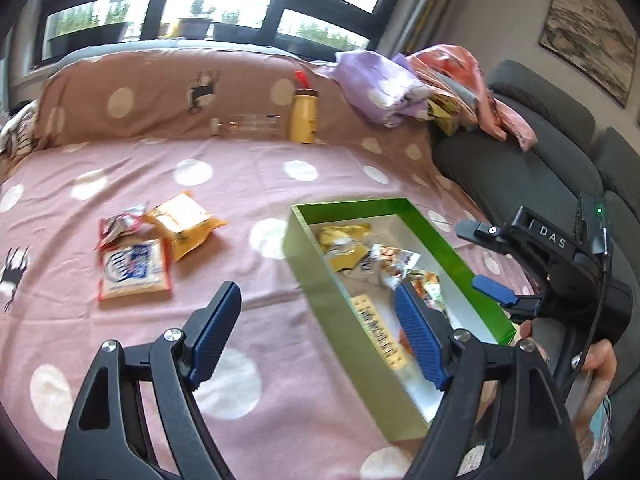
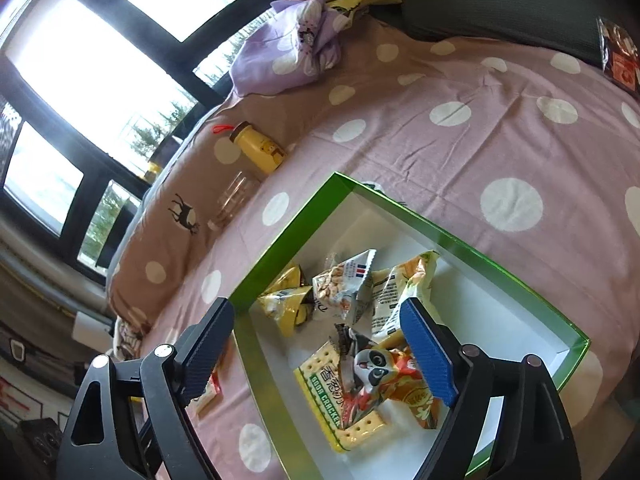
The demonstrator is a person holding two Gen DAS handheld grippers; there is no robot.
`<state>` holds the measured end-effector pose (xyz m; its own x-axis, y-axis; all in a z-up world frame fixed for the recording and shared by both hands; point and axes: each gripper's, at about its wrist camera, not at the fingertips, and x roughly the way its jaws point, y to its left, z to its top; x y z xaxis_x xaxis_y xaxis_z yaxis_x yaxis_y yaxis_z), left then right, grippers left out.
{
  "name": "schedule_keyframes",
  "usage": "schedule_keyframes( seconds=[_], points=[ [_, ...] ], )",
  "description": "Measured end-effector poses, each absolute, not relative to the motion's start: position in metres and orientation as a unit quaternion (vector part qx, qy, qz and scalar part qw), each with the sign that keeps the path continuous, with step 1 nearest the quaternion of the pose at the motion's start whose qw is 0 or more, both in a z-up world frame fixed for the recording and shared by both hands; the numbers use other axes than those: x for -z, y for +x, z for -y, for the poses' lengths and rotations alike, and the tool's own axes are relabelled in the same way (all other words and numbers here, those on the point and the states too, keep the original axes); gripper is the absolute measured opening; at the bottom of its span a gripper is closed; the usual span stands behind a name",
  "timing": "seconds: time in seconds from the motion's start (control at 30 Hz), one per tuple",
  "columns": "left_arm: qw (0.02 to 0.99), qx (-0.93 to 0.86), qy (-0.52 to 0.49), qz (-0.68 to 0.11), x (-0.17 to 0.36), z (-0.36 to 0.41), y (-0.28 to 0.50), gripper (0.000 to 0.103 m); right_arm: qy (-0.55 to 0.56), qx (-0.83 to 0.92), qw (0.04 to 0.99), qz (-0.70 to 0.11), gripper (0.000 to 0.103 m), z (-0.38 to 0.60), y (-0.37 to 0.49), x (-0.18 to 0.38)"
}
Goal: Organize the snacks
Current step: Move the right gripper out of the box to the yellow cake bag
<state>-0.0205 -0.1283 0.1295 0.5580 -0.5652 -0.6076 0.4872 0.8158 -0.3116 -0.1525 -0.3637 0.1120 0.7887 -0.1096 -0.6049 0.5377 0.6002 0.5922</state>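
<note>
Green rectangular cardboard box (image 2: 280,236): glossy outside, matt white inside.
Crinkled snack packets (image 2: 348,284): shiny plastic film.
Pink polka-dot bedsheet (image 1: 320,172): soft matt cloth, creased.
Blue gripper pads (image 1: 416,328): ribbed, matt.
Yellow bottle (image 1: 303,118): smooth plastic.

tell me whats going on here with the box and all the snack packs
A person with a handheld gripper in each hand is sorting snack packets into a green box on a polka-dot bedspread. Several packets already lie in the box, including a soda cracker pack and a panda-print packet. Three packets are outside on the bedspread. The left gripper and the right gripper both stand open with nothing between their fingers, the right one above the box.
</note>
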Motion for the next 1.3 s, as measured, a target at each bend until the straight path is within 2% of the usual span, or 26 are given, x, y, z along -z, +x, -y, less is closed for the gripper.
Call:
schedule_keyframes(
  seconds=[0.17, 0.23, 0.27, 0.8, 1.07, 1.2, 1.3],
  points=[
    [0.898, 0.242, -0.076, -0.359, -0.122, 0.088, -0.027, 0.079, 0.377, 0.191, 0.863, -0.278, 0.086, 0.346, -0.144, -0.118],
    [0.903, 0.223, -0.089, -0.357, -0.117, 0.073, -0.026, 0.087, 0.361, 0.195, 0.867, -0.281, 0.086, 0.337, -0.141, -0.121],
    [0.904, 0.217, -0.096, -0.356, -0.115, 0.066, -0.025, 0.087, 0.354, 0.195, 0.87, -0.283, 0.086, 0.333, -0.14, -0.122],
    [0.911, 0.074, -0.136, -0.382, -0.103, -0.019, -0.01, 0.088, 0.217, 0.138, 0.906, -0.337, 0.092, 0.238, -0.094, -0.131],
    [0.895, 0.052, -0.186, -0.402, -0.096, -0.046, 0.001, 0.088, 0.249, -0.024, 0.9, -0.358, 0.092, 0.204, -0.051, -0.143],
    [0.886, 0.041, -0.188, -0.421, -0.088, -0.051, 0.01, 0.088, 0.132, 0.007, 0.898, -0.419, 0.092, 0.175, 0.016, -0.135],
    [0.871, 0.057, -0.211, -0.44, -0.082, -0.056, 0.016, 0.088, 0.027, -0.004, 0.883, -0.469, 0.092, 0.155, 0.071, -0.108]
  ],
)
